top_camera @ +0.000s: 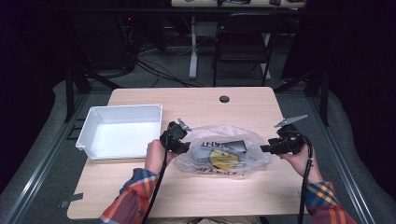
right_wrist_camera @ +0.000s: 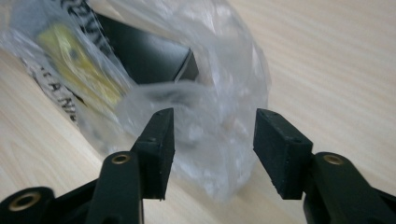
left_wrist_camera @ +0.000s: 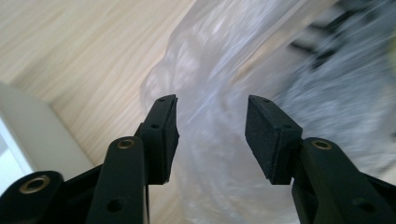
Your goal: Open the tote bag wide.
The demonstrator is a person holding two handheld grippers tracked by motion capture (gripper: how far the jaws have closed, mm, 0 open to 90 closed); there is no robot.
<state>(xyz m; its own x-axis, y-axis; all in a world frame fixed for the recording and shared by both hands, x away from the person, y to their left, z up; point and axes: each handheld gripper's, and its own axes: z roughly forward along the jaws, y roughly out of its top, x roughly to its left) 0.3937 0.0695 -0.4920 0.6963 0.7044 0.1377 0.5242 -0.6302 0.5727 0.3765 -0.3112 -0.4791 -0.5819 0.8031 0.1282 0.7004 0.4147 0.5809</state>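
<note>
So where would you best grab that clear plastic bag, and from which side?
Probably its loose, crumpled ends: the plastic bag lies flat on the table, so each open hand-held gripper, left and right, can come in low from its own side and pinch bunched film.

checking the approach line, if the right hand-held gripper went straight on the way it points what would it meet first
Most likely the clear plastic bag: the right hand-held gripper is open, with the bag's crumpled end right ahead between its jaws. The black box inside lies farther on; depth is hard to judge.
</note>
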